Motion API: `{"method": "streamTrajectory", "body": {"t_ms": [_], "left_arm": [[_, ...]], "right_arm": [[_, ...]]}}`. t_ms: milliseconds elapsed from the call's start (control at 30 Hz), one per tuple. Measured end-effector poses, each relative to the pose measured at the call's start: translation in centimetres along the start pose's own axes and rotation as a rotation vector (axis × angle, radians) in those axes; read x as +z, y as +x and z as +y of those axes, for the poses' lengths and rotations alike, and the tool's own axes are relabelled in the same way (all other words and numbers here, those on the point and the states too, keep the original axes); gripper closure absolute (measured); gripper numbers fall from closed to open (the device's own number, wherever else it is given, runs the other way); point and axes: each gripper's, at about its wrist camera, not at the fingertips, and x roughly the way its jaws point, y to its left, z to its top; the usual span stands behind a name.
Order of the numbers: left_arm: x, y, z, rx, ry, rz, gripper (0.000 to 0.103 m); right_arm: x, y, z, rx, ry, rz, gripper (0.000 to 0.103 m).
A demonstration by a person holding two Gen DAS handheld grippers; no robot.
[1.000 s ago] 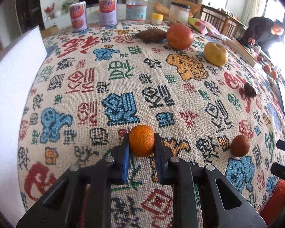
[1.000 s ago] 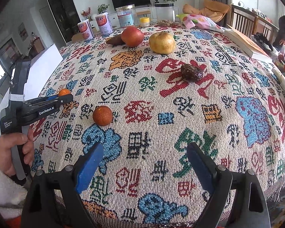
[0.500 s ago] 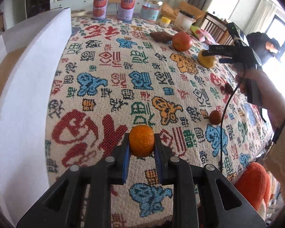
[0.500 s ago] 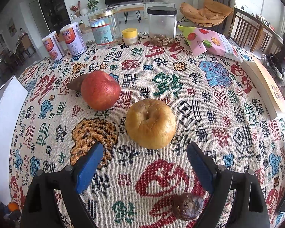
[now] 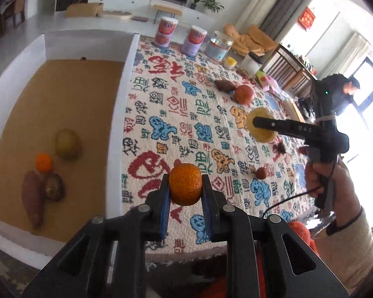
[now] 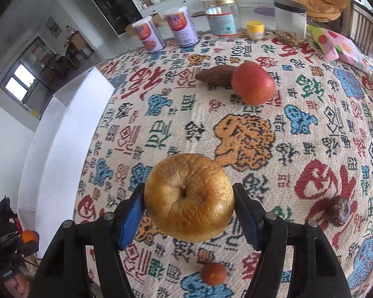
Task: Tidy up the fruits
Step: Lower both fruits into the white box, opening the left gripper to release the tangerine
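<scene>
in the left wrist view, the left tool (image 5: 185, 191) pinched a small orange (image 5: 185, 183) between its blue pads, above the near edge of the desk (image 5: 186, 114). to its left sat a white-walled box (image 5: 62, 114) holding a pale round fruit (image 5: 67, 144), another orange fruit (image 5: 43, 162) and a sweet potato (image 5: 33, 196). far right, a hand (image 5: 328, 181) held the other tool.

in the right wrist view, the right tool (image 6: 189, 213) had its pads against both sides of a wrinkled yellow apple (image 6: 189, 197). ahead lay a red apple (image 6: 253, 83) touching a second sweet potato (image 6: 215, 76); a dark date (image 6: 338, 211) lay to the right, and a small reddish-orange fruit (image 6: 213, 274) lay on the cloth below the apple.
</scene>
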Motion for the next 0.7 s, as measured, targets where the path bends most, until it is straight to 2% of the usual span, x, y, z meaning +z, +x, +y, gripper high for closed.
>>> {"method": "streamTrajectory", "body": {"t_ms": [67,167,300,367,433,567,633,667,700], "left_arm": [[0.6,-2.2,2.9,0.04,-0.053,-0.036,0.081],[1.1,-4.2,7.8,0.148,-0.134,-0.076,0.081],[1.0,-4.2,14.0,0.261,-0.229,-0.079,0.081],[0.8,-3.2,16.2,0.299,-0.255,-0.056,0.081],[0.4,-2.2,17.6,0.324,-0.264,-0.034,0.081],[-0.3,-0.5,18.7,0.362,-0.261,0.016,0.078],[-0.2,-0.5,19.2,0.393,-0.274,0.033,0.062],[0.0,-1.1,19.2,0.394,-0.285,0.025,0.047],[0.5,-2.1,18.9,0.387,-0.285,-0.003,0.04]], "right_arm": [[-1.0,-0.8,6.2,0.118,-0.086,-0.002,0.035],[-2.3,-0.9,15.5,0.265,-0.211,0.01,0.035],[-4.6,1.4,26.1,0.399,-0.36,0.089,0.035],[-5.7,3.3,29.8,0.395,-0.435,0.131,0.035],[-7.2,5.6,32.5,0.354,-0.508,0.192,0.035],[-9.7,9.6,35.0,0.24,-0.62,0.285,0.035],[-10.6,10.4,35.5,0.2,-0.683,0.305,0.033],[-10.6,10.3,35.6,0.194,-0.694,0.31,0.029],[-10.3,9.9,35.6,0.21,-0.679,0.314,0.017]]}}
